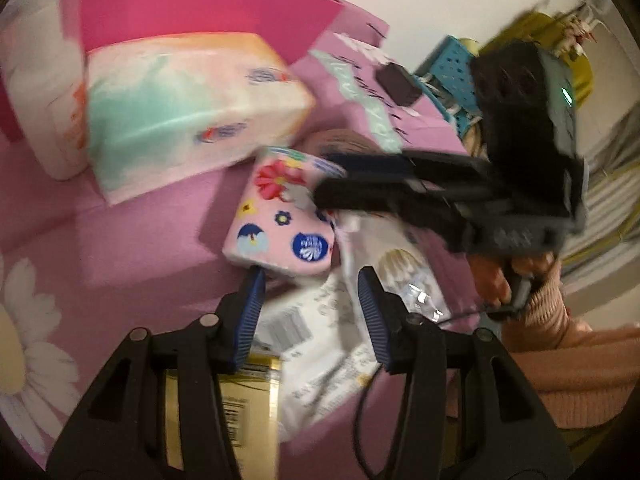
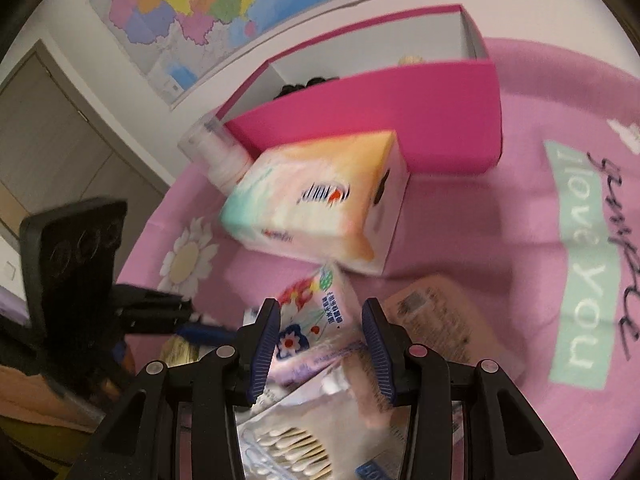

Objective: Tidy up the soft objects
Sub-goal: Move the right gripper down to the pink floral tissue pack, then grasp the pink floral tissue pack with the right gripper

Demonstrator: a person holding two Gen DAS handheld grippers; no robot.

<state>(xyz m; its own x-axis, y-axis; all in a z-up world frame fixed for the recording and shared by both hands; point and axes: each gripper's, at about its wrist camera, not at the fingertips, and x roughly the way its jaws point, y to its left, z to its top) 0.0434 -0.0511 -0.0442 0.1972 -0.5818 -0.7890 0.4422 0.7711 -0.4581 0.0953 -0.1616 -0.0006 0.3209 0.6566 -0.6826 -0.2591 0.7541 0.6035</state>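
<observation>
On the pink daisy-print cloth (image 1: 132, 248), left of the flowered tissue pack (image 1: 280, 224), a large pastel tissue pack (image 1: 188, 108) leans against the magenta box (image 1: 200, 12). The flowered pack lies just in front of that large pack, its long axis running away from the left gripper (image 1: 312, 304) and tilted slightly to the right. The left gripper's blue pads stand apart with nothing pressed between them; its left pad sits at the pack's near edge, while a white crinkly pouch (image 1: 320, 344) lies below the gap. To the right of the flowered pack, the right gripper (image 1: 332, 196) reaches in from the side, its tips at the pack's right edge.

In the right wrist view the flowered pack (image 2: 316, 320) lies between the right gripper's (image 2: 320, 336) pads, which are apart; whether either pad touches it I cannot tell. That hand looks nearer to a grasp. The pack is small, soft and pink-wrapped, printed with red and blue flowers; it would likely dent under a squeeze
</observation>
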